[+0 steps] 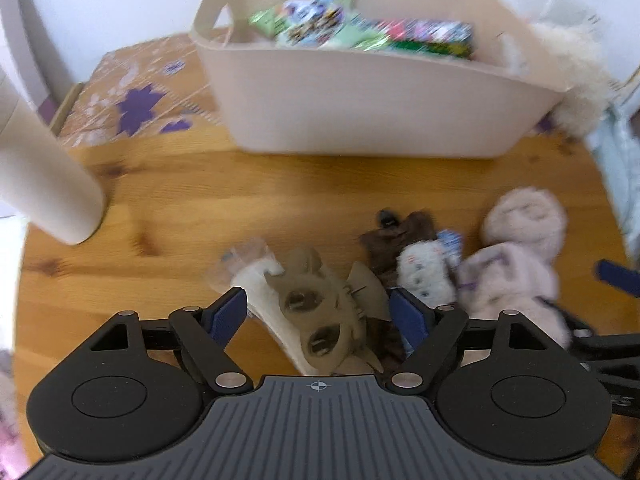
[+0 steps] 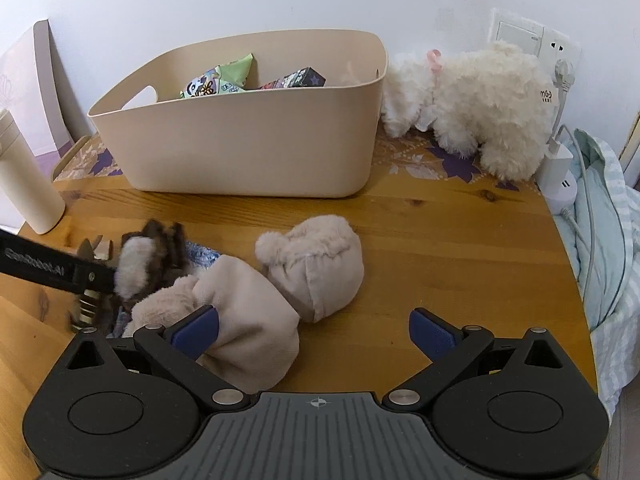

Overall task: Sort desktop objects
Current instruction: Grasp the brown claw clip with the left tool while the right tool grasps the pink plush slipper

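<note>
On the table: one bin, two beige hats.

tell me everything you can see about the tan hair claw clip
The claw clip is matte tan plastic with two oval cut-outs in its body and curved teeth. It lies on its side on the wooden table, partly over a white fuzzy item, with a brown furry item right beside it. It sits between the open left tongs, whose pads are not touching it.
</note>
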Action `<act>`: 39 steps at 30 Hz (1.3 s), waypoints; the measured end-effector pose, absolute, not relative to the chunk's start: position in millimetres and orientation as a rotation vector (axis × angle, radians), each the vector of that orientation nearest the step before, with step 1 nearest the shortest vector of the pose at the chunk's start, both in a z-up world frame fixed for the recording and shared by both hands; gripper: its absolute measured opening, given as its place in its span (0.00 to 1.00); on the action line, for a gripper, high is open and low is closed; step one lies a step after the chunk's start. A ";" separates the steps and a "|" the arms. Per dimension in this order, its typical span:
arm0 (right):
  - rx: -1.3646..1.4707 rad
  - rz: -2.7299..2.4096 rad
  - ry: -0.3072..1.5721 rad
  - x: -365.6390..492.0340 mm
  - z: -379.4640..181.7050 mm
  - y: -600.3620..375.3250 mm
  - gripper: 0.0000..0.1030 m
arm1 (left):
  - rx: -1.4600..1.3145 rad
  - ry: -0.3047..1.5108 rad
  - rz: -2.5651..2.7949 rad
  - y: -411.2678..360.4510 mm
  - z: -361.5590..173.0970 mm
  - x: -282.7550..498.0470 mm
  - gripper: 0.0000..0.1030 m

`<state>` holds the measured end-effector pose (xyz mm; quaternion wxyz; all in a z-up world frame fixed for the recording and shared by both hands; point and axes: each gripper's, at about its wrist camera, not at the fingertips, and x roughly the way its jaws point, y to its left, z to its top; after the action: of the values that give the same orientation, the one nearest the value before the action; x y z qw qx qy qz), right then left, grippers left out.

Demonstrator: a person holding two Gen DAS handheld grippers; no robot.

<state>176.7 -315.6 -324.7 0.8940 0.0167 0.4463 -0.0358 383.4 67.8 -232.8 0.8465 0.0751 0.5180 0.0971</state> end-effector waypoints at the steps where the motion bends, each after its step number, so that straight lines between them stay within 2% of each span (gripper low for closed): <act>1: 0.036 -0.075 0.926 176.3 -324.8 -316.1 1.00 | 0.182 1.112 0.241 70.1 -236.1 384.0 0.78; 11: 0.024 -0.078 0.926 174.0 -326.7 -317.2 1.00 | 0.247 1.092 0.283 102.7 -235.2 367.1 0.78; 16: -0.012 -0.071 0.922 175.4 -326.0 -313.6 1.00 | 0.437 1.017 0.217 85.3 -235.3 357.8 0.78; 21: 0.011 -0.067 0.934 177.7 -326.4 -315.1 0.95 | 0.554 0.979 0.178 67.8 -248.2 357.5 0.77; 23: 0.033 -0.059 0.939 178.6 -326.9 -316.5 0.89 | 0.584 0.966 0.177 63.2 -253.5 359.6 0.74; 27: 0.067 -0.032 0.946 180.8 -326.6 -316.5 0.72 | 0.618 0.980 0.155 59.8 -265.3 364.2 0.48; 30: 0.090 0.000 0.953 182.9 -326.5 -315.9 0.57 | 0.651 0.944 0.149 57.9 -269.5 357.9 0.47; 32: 0.103 0.032 0.961 184.3 -326.8 -315.0 0.37 | 0.660 0.926 0.136 57.7 -270.2 352.8 0.47; 33: 0.110 0.043 0.964 184.7 -326.9 -314.1 0.35 | 0.663 0.921 0.128 58.4 -270.0 350.7 0.47; 34: 0.118 0.047 0.967 185.1 -326.9 -313.4 0.34 | 0.664 0.919 0.121 59.3 -269.8 349.3 0.47; 35: 0.135 0.045 0.971 185.6 -327.0 -313.9 0.42 | 0.662 0.920 0.113 60.5 -269.3 348.2 0.47; 39: 0.267 0.029 0.976 186.9 -326.9 -321.6 0.56 | 0.642 0.931 0.098 67.8 -266.5 346.6 0.46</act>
<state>186.9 -321.6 -326.9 0.8747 0.1276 0.4673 0.0141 346.6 67.8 -266.5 0.8431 0.3040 0.4410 0.0465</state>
